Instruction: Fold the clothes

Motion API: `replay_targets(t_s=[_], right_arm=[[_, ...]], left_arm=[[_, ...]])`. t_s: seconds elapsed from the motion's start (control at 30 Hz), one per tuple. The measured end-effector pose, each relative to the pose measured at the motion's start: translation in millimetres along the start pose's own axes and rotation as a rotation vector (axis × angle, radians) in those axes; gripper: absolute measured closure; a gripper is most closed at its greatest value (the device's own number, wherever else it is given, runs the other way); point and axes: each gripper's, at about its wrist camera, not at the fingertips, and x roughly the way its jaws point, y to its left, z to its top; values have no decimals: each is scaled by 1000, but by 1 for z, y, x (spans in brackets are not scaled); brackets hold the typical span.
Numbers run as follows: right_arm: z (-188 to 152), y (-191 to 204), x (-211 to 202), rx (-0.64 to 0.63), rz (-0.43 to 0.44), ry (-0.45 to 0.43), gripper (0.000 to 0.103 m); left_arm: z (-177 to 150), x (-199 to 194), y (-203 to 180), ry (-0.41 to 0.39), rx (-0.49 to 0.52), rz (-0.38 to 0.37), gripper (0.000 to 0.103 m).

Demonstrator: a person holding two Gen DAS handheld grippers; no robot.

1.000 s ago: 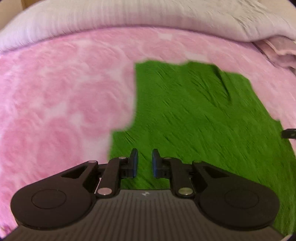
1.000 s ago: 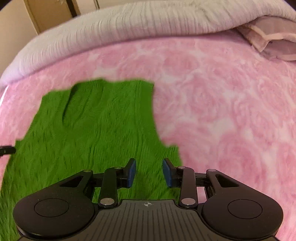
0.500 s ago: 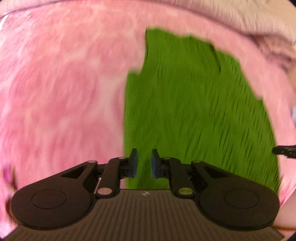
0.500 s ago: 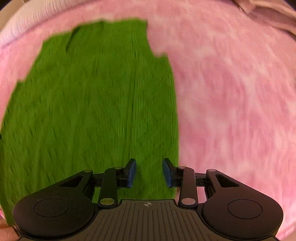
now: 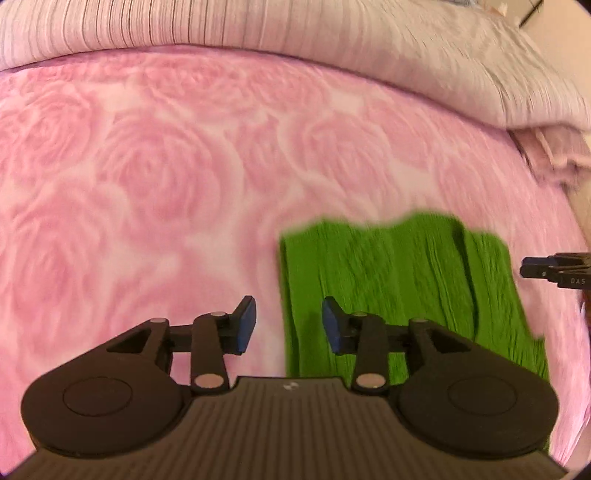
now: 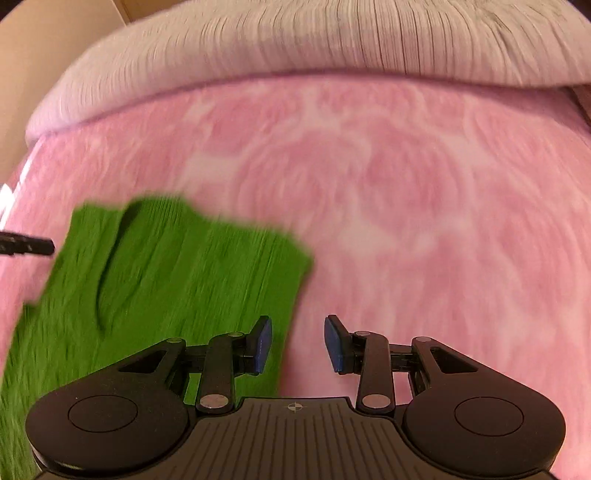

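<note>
A green knit garment (image 5: 399,280) lies flat on the pink rose-patterned blanket (image 5: 147,184), with a dark crease near its far edge. My left gripper (image 5: 288,325) hangs just above it and its jaws are opening. The garment's left edge runs between the fingers, which press on nothing. In the right wrist view the same garment (image 6: 166,280) fills the lower left. My right gripper (image 6: 299,345) stands open over the garment's right edge, its left finger above the green cloth and its right finger above the blanket. Each gripper's tip shows at the other view's margin: right gripper (image 5: 546,271), left gripper (image 6: 26,245).
A thick grey-white ribbed duvet (image 5: 332,33) is bunched along the far side of the bed. A pinkish pillow or folded cloth (image 5: 554,155) lies at the far right. A beige wall (image 6: 44,55) stands beyond the bed's left corner. Both views are blurred by motion.
The left jaws have spread from a narrow gap to a wide one. Both views have swung: the garment, which filled the middle, now sits low and towards each view's inner side.
</note>
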Motion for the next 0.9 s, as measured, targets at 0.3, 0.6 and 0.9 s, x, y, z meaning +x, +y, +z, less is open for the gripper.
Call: replay_targets(t_s=[0.3, 0.6, 0.9], right_arm=[[30, -35, 44, 29, 188, -1, 67], [20, -17, 23, 24, 134, -92, 95], [-78, 39, -121, -131, 108, -322, 95]], left_arm=[[34, 40, 14, -5, 1, -152, 63], [17, 10, -8, -105, 134, -199, 96], [-113, -138, -40, -285, 134, -270, 96]])
